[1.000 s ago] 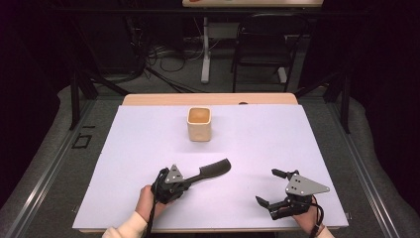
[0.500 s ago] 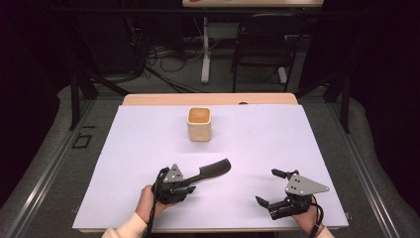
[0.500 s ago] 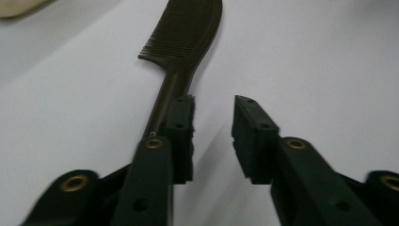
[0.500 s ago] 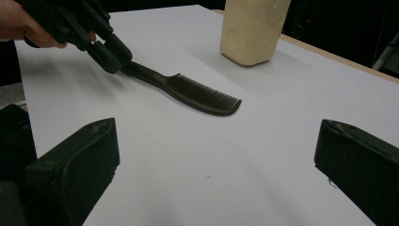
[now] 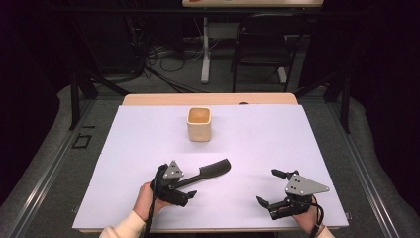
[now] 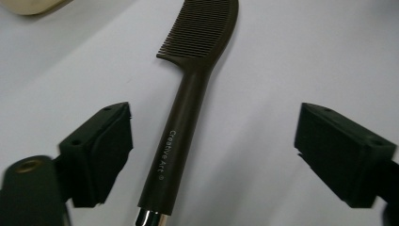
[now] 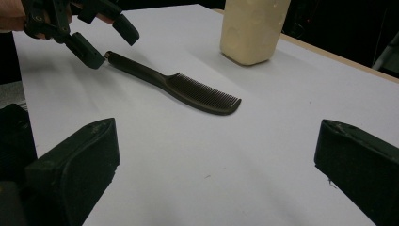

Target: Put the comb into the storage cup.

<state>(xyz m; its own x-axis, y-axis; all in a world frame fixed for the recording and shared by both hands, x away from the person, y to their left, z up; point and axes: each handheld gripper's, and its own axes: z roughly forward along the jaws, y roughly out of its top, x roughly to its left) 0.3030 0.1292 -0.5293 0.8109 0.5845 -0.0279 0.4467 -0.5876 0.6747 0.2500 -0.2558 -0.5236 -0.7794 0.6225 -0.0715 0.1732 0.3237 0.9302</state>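
Lying flat near the table's [image 5: 124, 148] front edge, the comb [image 6: 188, 108] is being released: the left gripper's [image 6: 214, 155] jaws have just been opening, clear of its handle. The right gripper [image 5: 272, 187] is being held open, empty. A straight withdrawal is being advised.

Bright lit table, dark surroundings; soft shadows, blurred close-ups

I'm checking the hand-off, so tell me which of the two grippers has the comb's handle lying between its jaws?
The left gripper: the comb lies with its handle between that gripper's jaws, which have just been opening and stand clear of it. The right gripper is open over bare table.
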